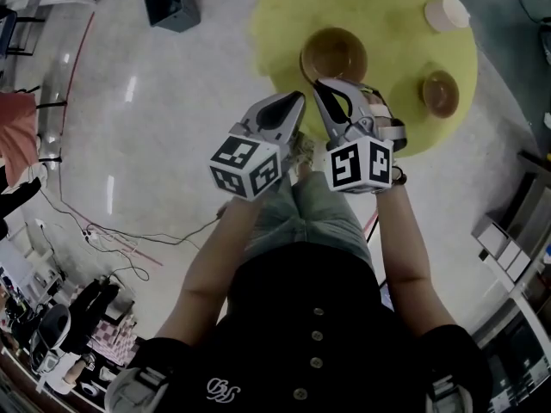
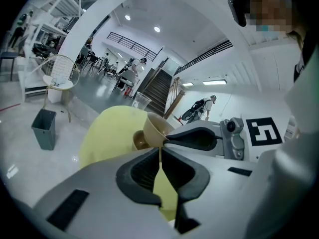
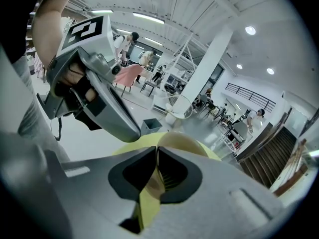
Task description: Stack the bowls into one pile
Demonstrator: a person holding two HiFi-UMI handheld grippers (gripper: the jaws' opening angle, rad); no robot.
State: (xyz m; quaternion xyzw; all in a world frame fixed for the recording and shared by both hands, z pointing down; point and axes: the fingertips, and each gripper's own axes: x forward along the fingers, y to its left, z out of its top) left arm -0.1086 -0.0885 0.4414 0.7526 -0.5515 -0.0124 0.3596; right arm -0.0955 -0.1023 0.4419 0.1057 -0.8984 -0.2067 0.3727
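A round yellow table (image 1: 284, 15) carries a small brown bowl (image 1: 440, 93) near its right edge. My right gripper (image 1: 320, 83) is shut on the near rim of a larger tan bowl (image 1: 333, 54), which is tilted. In the left gripper view that tan bowl (image 2: 152, 128) hangs from the right gripper (image 2: 167, 141), with the small brown bowl (image 2: 138, 141) behind it. In the right gripper view the tan bowl (image 3: 187, 142) rises just past my right gripper (image 3: 156, 151). My left gripper (image 1: 299, 97) is shut with nothing in it, close beside the right one.
A white upturned cup (image 1: 446, 13) stands at the table's far right. On the floor to the left is a dark bin (image 1: 172, 1), and cables (image 1: 112, 231) trail nearer me. Shelving (image 1: 508, 239) lines the right side.
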